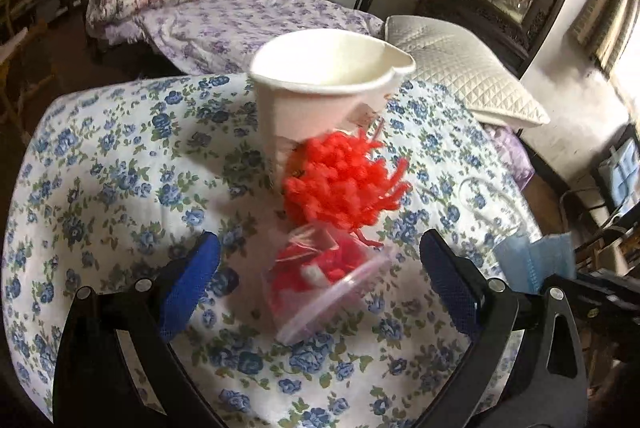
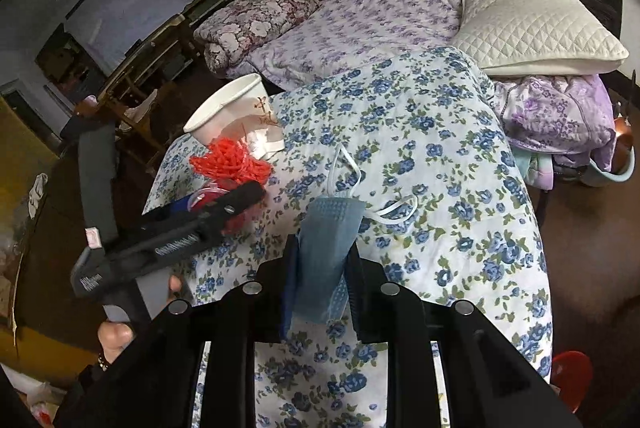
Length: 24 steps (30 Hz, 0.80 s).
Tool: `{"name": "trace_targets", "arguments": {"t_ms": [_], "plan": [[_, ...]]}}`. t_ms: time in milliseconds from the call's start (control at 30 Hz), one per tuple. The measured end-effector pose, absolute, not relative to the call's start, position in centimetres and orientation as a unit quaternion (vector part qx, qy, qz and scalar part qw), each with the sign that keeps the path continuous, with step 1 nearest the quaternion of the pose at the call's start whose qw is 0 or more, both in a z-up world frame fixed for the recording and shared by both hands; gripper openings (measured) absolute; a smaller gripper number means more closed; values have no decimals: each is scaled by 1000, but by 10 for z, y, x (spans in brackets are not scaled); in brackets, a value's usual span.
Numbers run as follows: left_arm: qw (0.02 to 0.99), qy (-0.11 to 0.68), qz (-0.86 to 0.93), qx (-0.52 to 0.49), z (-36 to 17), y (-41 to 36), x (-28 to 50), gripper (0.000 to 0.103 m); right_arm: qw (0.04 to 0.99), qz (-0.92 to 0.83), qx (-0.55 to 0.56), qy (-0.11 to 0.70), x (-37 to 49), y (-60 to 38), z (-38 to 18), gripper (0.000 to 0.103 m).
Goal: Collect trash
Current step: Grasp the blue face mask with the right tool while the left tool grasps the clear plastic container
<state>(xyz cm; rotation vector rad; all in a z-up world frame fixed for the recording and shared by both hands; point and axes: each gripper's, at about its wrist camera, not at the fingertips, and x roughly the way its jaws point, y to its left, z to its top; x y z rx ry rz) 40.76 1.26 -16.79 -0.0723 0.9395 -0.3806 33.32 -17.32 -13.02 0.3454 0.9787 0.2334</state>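
On the blue-flowered bedspread stands a dented white paper cup, with a tuft of orange yarn against its base. In front of the yarn lies a clear plastic bag of red scraps. My left gripper is open, its blue pads on either side of the bag without touching it. My right gripper is shut on a blue face mask, whose white ear loops trail on the bedspread. The right wrist view also shows the cup, the yarn and the left gripper.
A white quilted pillow and a heap of purple clothes lie at the far right. Beyond the bedspread are a purple-flowered sheet and a rolled floral quilt. A red stool stands by the bed's right edge.
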Motion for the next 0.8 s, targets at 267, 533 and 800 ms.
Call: {"name": "trace_targets", "arguments": {"t_ms": [267,533,800], "plan": [[887,440,-137,-35,-167,15,396,56,863,110,172,462,333,-178,-131,24],[901,418,-116,-19,-127,20,335,56,864,120,176,456,328,-182,-124,24],[907,405,-95,-58,-98,33,268,56,874,130,170,436,306,-180,-107,24]]}}
